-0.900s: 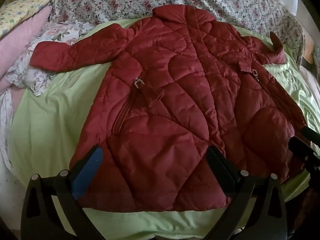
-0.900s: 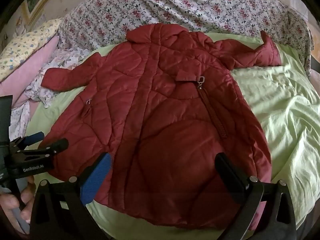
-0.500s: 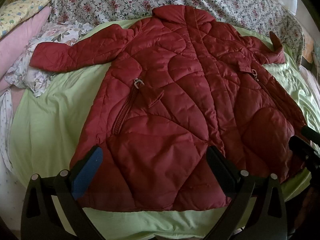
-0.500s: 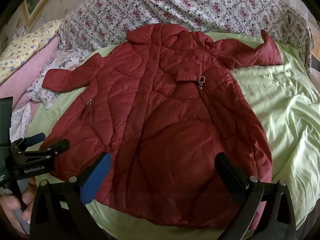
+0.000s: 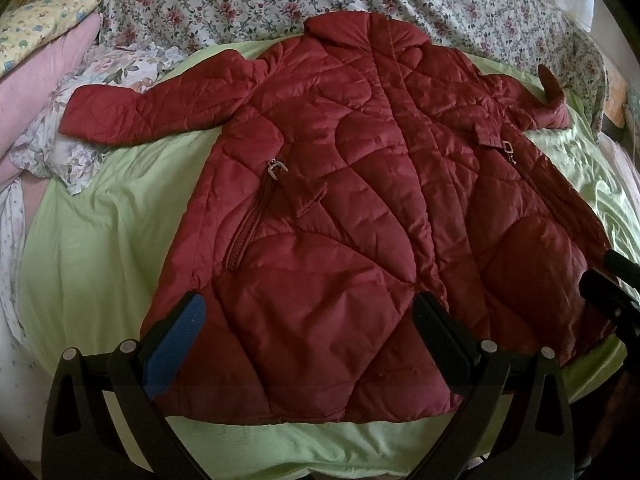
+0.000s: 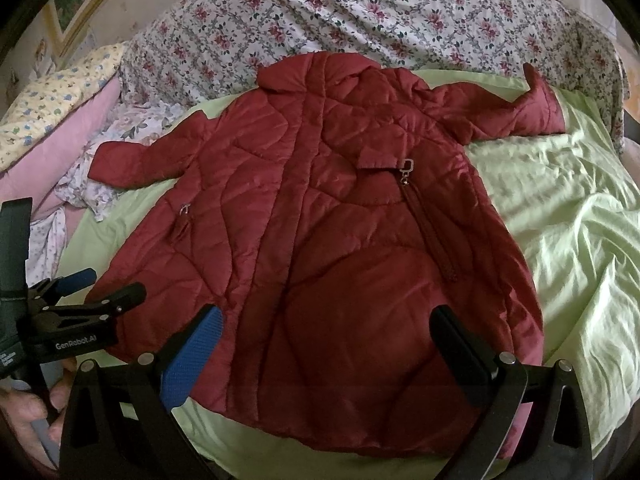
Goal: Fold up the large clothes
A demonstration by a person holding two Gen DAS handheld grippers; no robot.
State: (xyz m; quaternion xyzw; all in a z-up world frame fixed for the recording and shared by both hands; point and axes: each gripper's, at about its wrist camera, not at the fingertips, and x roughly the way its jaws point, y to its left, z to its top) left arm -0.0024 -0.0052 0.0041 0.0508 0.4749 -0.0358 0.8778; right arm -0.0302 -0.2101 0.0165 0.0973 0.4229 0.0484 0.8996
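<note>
The left tool (image 5: 308, 320) hangs with its jaws spread wide and nothing between them, above the hem of the red quilted coat (image 5: 360, 200). The right tool (image 6: 328, 332) is likewise spread wide and empty over the hem's other side. The coat lies front-up and flat on the green sheet (image 6: 560, 220) of the bed, both sleeves out. Its left-hand cuff rests on crumpled floral cloth (image 5: 60, 152); a floral quilt (image 6: 360, 20) is heaped beyond the collar. A pink pillow (image 5: 44, 76) lies at the far left.
</note>
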